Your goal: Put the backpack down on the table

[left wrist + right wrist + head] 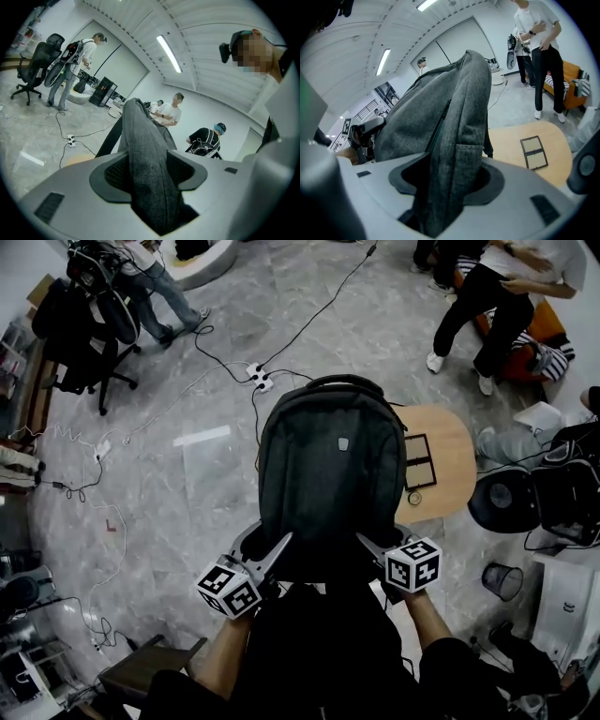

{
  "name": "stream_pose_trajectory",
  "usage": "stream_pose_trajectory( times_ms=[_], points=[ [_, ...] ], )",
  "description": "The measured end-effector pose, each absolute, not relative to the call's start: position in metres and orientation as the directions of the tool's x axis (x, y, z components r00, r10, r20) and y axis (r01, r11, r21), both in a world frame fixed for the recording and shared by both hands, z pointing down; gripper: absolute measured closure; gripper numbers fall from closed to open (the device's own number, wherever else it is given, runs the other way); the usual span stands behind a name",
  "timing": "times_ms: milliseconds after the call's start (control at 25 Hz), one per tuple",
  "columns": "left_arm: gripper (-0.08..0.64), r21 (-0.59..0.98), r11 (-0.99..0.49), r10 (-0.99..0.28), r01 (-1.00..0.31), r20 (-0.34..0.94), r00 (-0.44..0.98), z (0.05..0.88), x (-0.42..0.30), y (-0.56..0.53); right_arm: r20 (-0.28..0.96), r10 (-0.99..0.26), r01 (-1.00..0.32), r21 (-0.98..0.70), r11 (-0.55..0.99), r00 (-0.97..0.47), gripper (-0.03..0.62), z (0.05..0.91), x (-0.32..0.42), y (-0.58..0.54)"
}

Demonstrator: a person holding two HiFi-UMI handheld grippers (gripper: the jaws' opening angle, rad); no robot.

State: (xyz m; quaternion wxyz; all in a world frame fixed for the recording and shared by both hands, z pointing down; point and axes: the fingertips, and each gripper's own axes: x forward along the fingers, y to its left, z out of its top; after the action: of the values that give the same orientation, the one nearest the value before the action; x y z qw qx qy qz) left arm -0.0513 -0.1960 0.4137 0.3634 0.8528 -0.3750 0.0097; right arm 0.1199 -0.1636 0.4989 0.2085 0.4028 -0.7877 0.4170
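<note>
Left tool (278, 554), right tool (372, 547): each clamped on grey fabric at one lower side of backpack (333, 465). Backpack: upright, lifted clear of floor (206, 381), just beside round wooden bench (448, 437), not resting on it. Bench: two dark frames (419, 461) on top. Done, by appearance: pickup. Outstanding: carry over bench, lower, release.

Right gripper (449, 192) jaws were clamped on the grey backpack (450, 112), bag upright. Wooden table (506, 140) sat right of the backpack, a black two-pane frame (533, 152) flat on it. A person (541, 47) stood upper right of the backpack.
</note>
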Motion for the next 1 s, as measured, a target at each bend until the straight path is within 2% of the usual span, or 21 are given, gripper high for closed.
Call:
stream_pose_trajectory(
  times_ms=[360, 1000],
  points=[
    [0.314, 0.606, -0.395, -0.675, -0.691, 0.318, 0.666, 0.426, -0.035, -0.228, 0.667, -0.401, -0.777, -0.509, 0.371, -0.629, 0.379, 0.513, 0.137, -0.206],
    [0.316, 0.628, -0.330, -0.694, -0.705, 0.345, 0.632, 0.446, -0.053, -0.238, 0.677, -0.333, -0.748, -0.528, 0.402, -0.656, 0.379, 0.533, 0.120, -0.224]
  ],
)
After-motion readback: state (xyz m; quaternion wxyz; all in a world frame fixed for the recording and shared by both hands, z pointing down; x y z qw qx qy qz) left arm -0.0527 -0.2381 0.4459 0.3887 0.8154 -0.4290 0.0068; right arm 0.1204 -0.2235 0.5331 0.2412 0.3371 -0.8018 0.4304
